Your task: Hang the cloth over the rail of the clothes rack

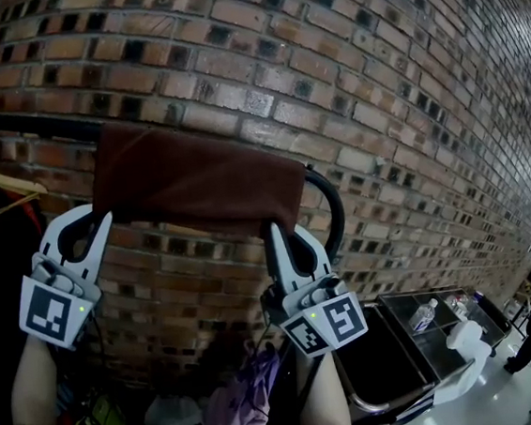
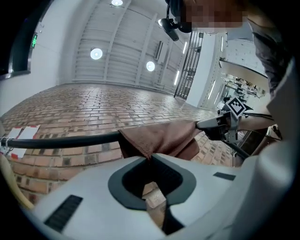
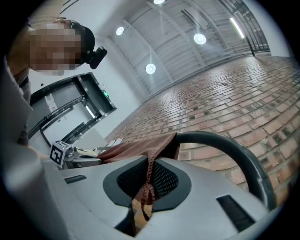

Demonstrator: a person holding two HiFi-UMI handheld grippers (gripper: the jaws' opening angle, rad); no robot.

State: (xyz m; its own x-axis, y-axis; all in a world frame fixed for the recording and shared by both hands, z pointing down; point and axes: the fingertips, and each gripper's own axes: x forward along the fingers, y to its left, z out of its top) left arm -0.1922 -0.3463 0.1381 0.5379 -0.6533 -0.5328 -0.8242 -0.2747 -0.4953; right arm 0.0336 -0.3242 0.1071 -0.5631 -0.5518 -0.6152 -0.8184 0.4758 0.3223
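Hanging over the black rail (image 1: pixel 30 123), the brown cloth (image 1: pixel 196 176) is pinched at its lower corners by the left gripper (image 1: pixel 99 217) and the right gripper (image 1: pixel 278 228), probably so that it is spread flat.

cloth (image 1: pixel 196 181) over rail (image 1: pixel 30 124), wall (image 1: pixel 345 76) bhd
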